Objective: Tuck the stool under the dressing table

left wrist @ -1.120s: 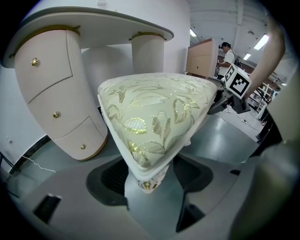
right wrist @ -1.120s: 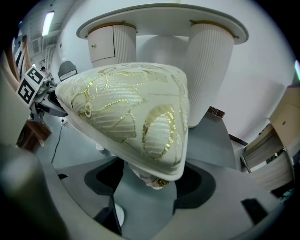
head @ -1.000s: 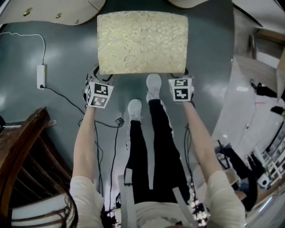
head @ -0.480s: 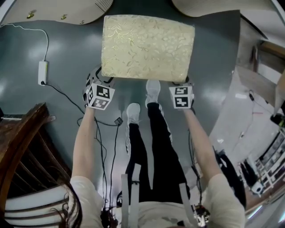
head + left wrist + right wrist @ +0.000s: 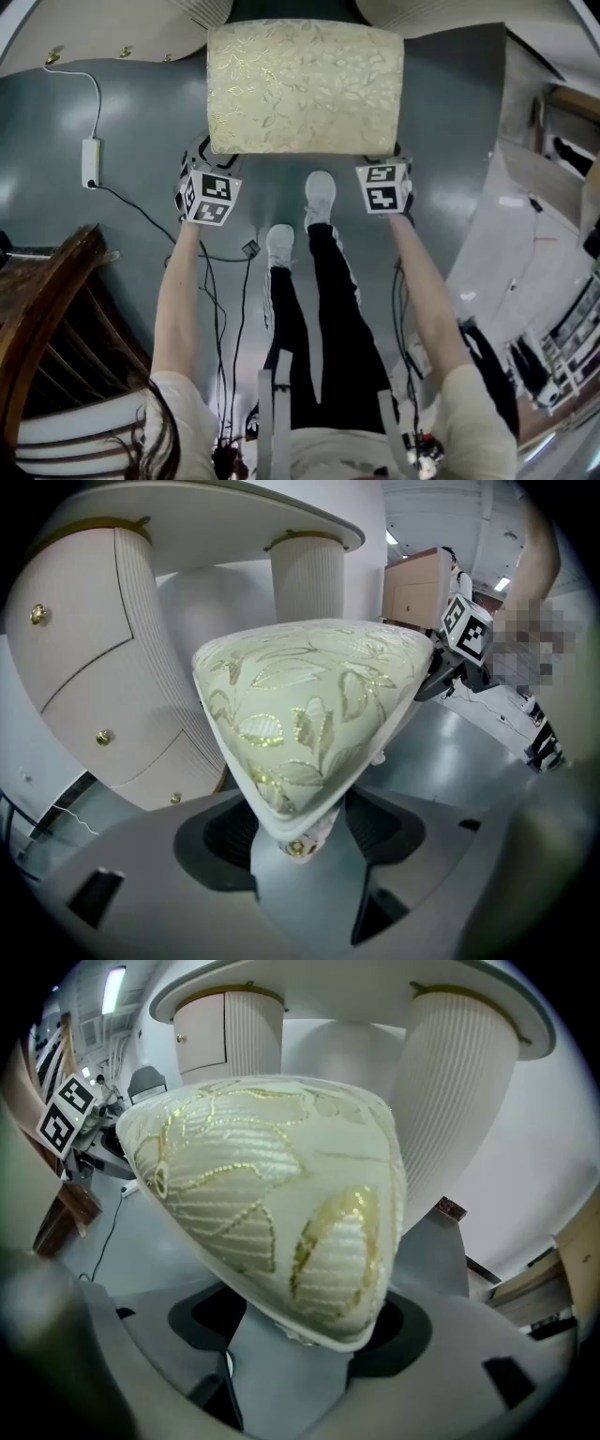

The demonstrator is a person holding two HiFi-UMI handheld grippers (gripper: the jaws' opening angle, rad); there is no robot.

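The stool [image 5: 305,86] has a cream cushion with a gold leaf pattern. It is in front of the dressing table [image 5: 89,33], over the grey floor [image 5: 141,122]. Its far edge reaches the dark opening between the two white pedestals of the dressing table, and most of the seat is outside this opening. I cannot tell whether its legs touch the floor.

The left tool [image 5: 210,173] is at the near left corner of the stool and the right tool [image 5: 382,173] is at the near right corner. In the left gripper view the cushion corner fills the space between the jaws, which stand wide and are closed on it. The right gripper view shows the same at the other corner. So both tools grip the stool, one at each near corner. Both point down and away from the person.

The pedestals have fluted sides and small gold knobs [image 5: 38,615], under a rounded white top.

The person's two white shoes [image 5: 321,192] stand on the floor between the tools, just behind the near edge of the stool. To the left, a small white box [image 5: 89,161] with a thin cable lies on the floor, well apart from the stool. A dark wooden chair [image 5: 47,309] is at the lower left, near the person's left arm.
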